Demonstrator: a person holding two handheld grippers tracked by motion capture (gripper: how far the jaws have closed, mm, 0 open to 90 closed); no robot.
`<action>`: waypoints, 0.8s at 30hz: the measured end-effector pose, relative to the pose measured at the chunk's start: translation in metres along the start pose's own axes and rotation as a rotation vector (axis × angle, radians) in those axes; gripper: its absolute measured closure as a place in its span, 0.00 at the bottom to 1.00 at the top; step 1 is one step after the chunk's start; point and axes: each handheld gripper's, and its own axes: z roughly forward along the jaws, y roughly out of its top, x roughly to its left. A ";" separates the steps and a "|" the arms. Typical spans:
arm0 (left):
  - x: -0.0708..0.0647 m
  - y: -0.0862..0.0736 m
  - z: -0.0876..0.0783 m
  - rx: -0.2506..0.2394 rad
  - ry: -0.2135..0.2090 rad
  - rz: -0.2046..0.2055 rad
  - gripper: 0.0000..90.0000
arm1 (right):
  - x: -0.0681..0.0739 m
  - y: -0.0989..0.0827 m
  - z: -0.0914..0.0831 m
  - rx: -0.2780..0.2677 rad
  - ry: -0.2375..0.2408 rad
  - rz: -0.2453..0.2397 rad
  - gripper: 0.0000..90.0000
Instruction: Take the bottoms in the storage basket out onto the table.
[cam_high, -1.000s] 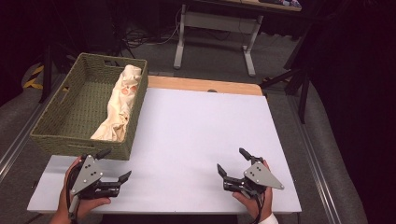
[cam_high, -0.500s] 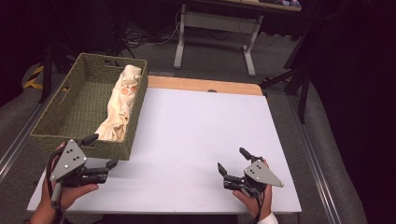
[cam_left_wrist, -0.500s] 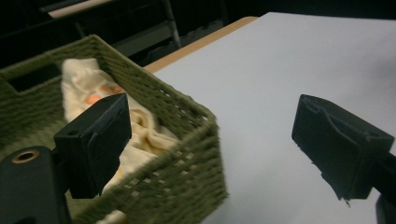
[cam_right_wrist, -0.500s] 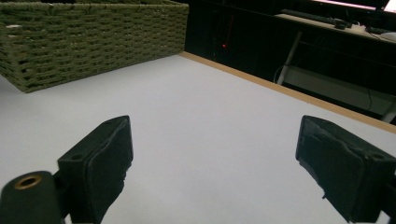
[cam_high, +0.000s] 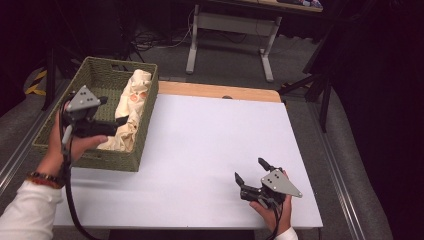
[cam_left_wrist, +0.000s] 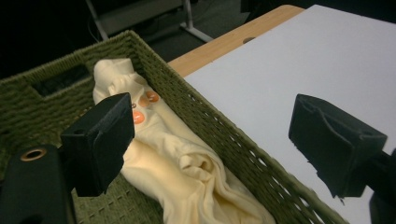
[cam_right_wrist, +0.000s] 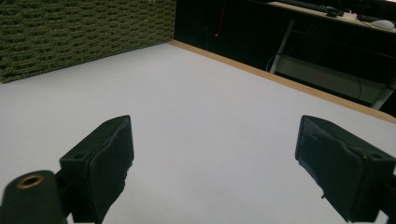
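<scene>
- Crumpled cream cloth (cam_high: 131, 111) printed with small orange-red spots lies bunched lengthwise along one side of the olive-green woven rectangular basket (cam_high: 141, 134).
- Left claw (cam_high: 113, 110) is held above the basket, jaws spread, gripping nothing; the cloth lies just below and ahead of it.
- Left gripper view: the cloth (cam_left_wrist: 177, 172) shows soft folds and a rolled hump, spots close beside one jaw of the left claw (cam_left_wrist: 212, 135); the basket (cam_left_wrist: 233, 144) wall runs between the jaws, with the white counter (cam_left_wrist: 299, 60) past it.
- Right claw (cam_high: 251, 171) sits low at the white counter (cam_high: 210, 145), well apart from the basket, jaws spread, empty.
- Right gripper view: the right claw (cam_right_wrist: 215, 154) faces the counter (cam_right_wrist: 196, 98); the basket (cam_right_wrist: 84, 32) shows as outer weave only, contents hidden.
</scene>
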 end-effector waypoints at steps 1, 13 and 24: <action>0.006 0.003 0.010 0.034 -0.005 -0.015 0.17 | 0.000 0.000 0.000 0.003 0.000 -0.004 0.13; 0.057 -0.018 0.093 0.317 0.022 -0.247 0.17 | -0.003 -0.002 0.003 0.050 0.000 -0.034 0.12; 0.057 -0.026 0.128 0.525 -0.012 -0.302 0.16 | -0.001 -0.007 0.013 0.111 0.027 -0.047 0.12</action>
